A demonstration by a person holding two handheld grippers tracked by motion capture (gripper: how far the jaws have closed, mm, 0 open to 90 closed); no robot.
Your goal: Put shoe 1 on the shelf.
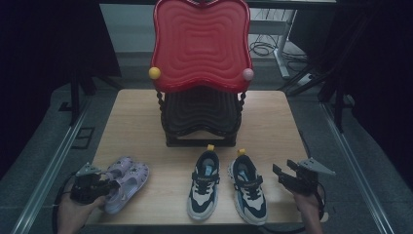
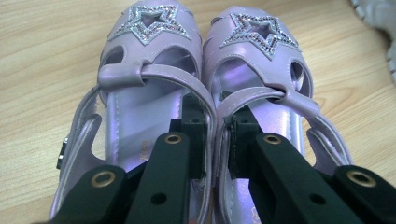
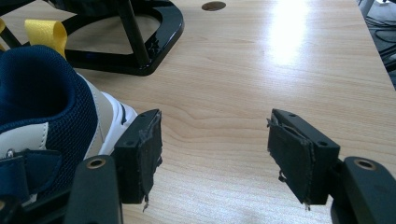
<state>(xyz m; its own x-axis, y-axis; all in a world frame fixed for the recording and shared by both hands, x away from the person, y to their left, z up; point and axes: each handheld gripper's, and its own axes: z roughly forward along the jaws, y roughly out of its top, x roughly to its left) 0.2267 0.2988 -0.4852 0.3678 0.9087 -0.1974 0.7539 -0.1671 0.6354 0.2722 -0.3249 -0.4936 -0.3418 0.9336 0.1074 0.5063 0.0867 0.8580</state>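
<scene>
From above, the left gripper point(image 1: 90, 184) holds a pair of lilac sandals point(image 1: 124, 183) at the table's point(image 1: 146, 122) near-left edge, toes pointing away toward the two-tier rack point(image 1: 202, 73), whose shelves hold nothing. The left gripper view shows its jaws pinching the sandals' point(image 2: 205, 93) touching inner sides together. In the right gripper view, the right gripper point(image 3: 215, 156) gapes idle beside a navy sneaker point(image 3: 46, 107).

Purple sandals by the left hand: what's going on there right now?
The left hand-held gripper is clamped on the inner sides of the two purple sandals, pinching the pair together at the table's front left. The right hand-held gripper sits open beside the sneakers, holding nothing. The red-and-black shoe rack stands behind.
</scene>
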